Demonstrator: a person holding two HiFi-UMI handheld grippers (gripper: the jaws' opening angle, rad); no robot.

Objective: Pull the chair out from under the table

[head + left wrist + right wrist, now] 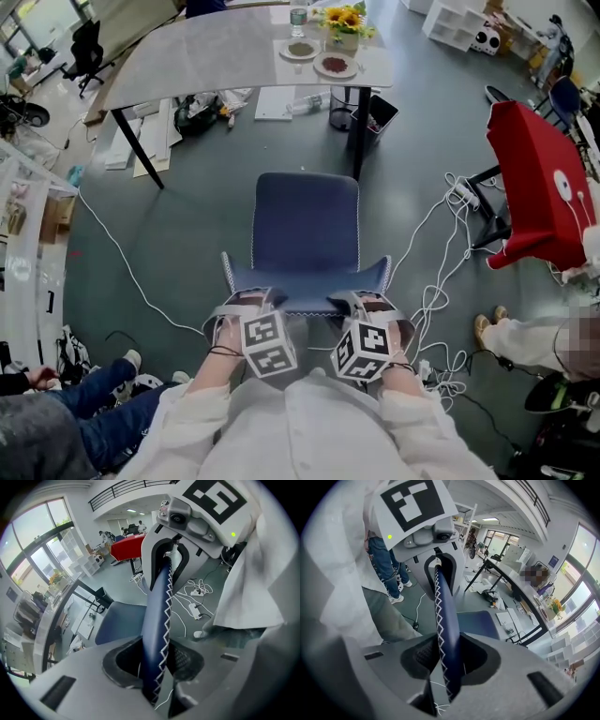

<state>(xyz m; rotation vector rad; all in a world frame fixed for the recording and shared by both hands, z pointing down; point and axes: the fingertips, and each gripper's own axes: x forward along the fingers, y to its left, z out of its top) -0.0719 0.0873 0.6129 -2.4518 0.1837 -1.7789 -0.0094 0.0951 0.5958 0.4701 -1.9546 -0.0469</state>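
Observation:
A blue chair (pixel 305 232) with white zigzag stitching stands on the grey floor, apart from the grey table (pixel 216 52) beyond it. My left gripper (pixel 255 305) is shut on the left part of the chair's backrest top edge (pixel 157 620). My right gripper (pixel 367 307) is shut on the right part of that same backrest edge (pixel 445 634). In both gripper views the padded edge runs between the jaws and on to the other gripper. The chair's seat shows below it (pixel 119 620) (pixel 480 623).
The table carries two plates (pixel 335 65), a glass and a pot of sunflowers (pixel 345 26). White cables (pixel 441 272) lie on the floor to the right, near a red-covered table (pixel 544 183). Seated people's legs are at lower left (pixel 103 394) and right (pixel 525 337).

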